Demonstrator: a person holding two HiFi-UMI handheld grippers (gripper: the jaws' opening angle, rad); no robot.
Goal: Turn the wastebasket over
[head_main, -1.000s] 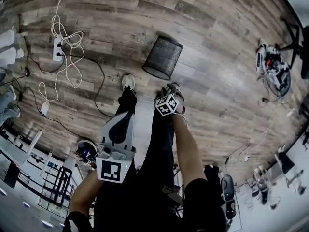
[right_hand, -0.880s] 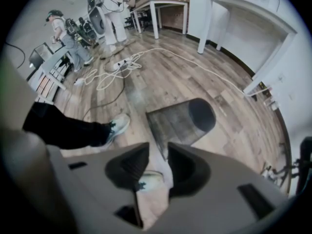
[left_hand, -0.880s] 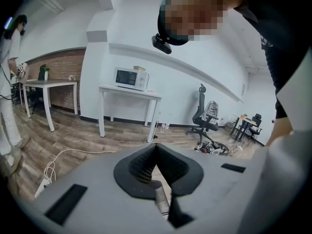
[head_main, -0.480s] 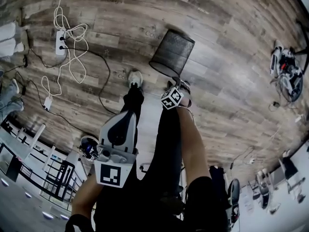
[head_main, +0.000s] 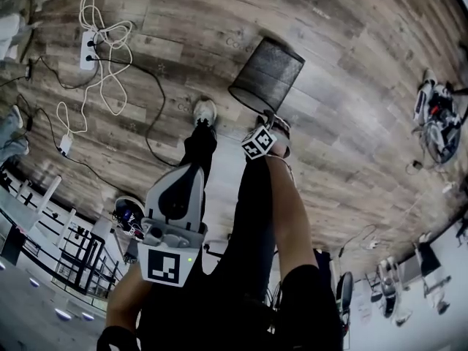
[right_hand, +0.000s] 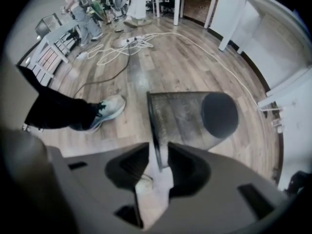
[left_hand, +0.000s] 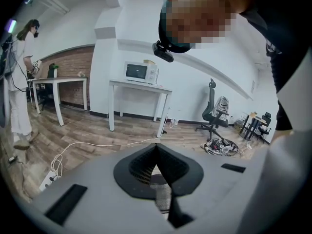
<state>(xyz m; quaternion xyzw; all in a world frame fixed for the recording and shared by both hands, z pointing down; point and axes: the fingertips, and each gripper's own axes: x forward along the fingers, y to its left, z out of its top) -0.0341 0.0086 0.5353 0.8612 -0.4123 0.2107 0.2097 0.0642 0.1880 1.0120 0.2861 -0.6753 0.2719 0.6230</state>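
Right now the job looks to be at the grabbing step. On the big brown wooden floor (head_main: 351, 123) a black wire-mesh wastebasket (head_main: 268, 73) lies on its side, just in front of the person's feet. It has not been turned over yet. The grey right tongs (right_hand: 159, 145) point down at it. They are a little way apart, and the thin black rim of the basket (right_hand: 152, 126) pokes up into the gap between them. The gap looks a bit wider than the rim, so I think the tongs are not squeezing it yet. The grey left tongs (left_hand: 157, 147) are pressed tight together with nothing in them. They are held up off to the side, well away from the basket. I think the next move is to slide the right tongs a bit further over the rim and pinch it hard. The mesh is thin and could slip, so the grip must be firm before any lifting and tipping. The basket's long line runs flat along the floor. Its wide open mouth is at the end beside the person's right shoe. Its small round closed bottom (right_hand: 219, 115) points away from the person.
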